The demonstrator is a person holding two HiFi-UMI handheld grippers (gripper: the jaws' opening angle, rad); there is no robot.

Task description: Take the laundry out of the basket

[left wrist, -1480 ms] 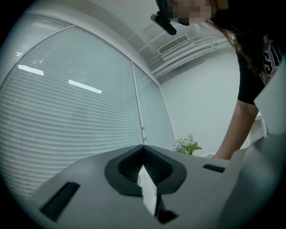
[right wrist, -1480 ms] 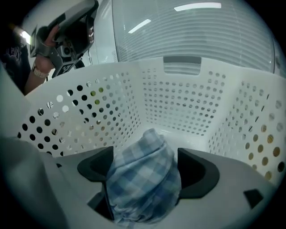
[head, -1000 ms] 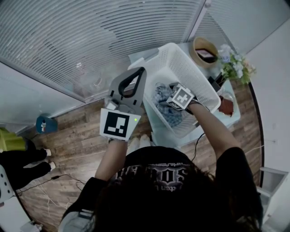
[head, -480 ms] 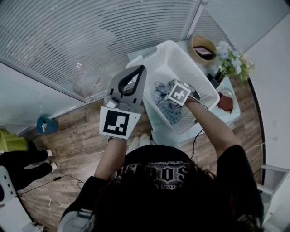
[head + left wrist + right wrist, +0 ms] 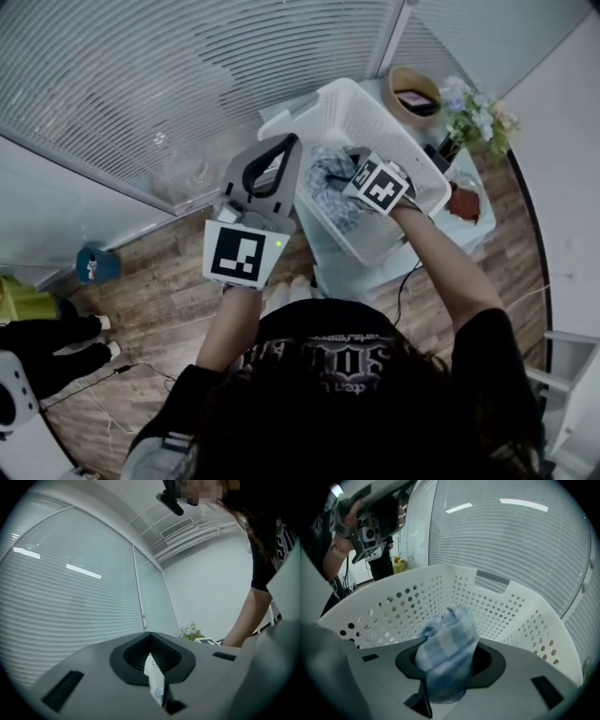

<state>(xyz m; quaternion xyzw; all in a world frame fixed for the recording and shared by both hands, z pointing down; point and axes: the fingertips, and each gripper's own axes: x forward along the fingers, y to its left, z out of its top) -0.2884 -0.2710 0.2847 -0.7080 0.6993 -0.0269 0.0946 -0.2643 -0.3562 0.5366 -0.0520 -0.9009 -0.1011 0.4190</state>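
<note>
- Gripping a blue-and-white checked cloth (image 5: 447,653), the right gripper (image 5: 349,174) reaches steeply down into a white perforated laundry basket (image 5: 380,127). Its jaws have just been closing, and the cloth is bunched between them, pinched by the pads.
- Seen from the right gripper view, the cloth bulges up out of the hollow between the jaws and droops over their near end. The basket's far wall and its handle slot stand behind it.
- Seen from the head view, the cloth sits within the basket's walls, toward the left side. Whether its lower end touches the basket floor cannot be told.
- Held level, the left gripper (image 5: 291,143) is just left of the basket and outside it, its tip close to the basket's near-left corner.
- Its jaws meet at the tips, closed. A thin, pale dotted strip shows in the slot behind the tips in the left gripper view; what it is cannot be made out.
- Beneath the basket is a pale table (image 5: 480,232), with a bunch of flowers (image 5: 476,117) at its far right.
- Slatted blinds (image 5: 169,75) fill the far and left of the scene above a wood floor (image 5: 141,291).
</note>
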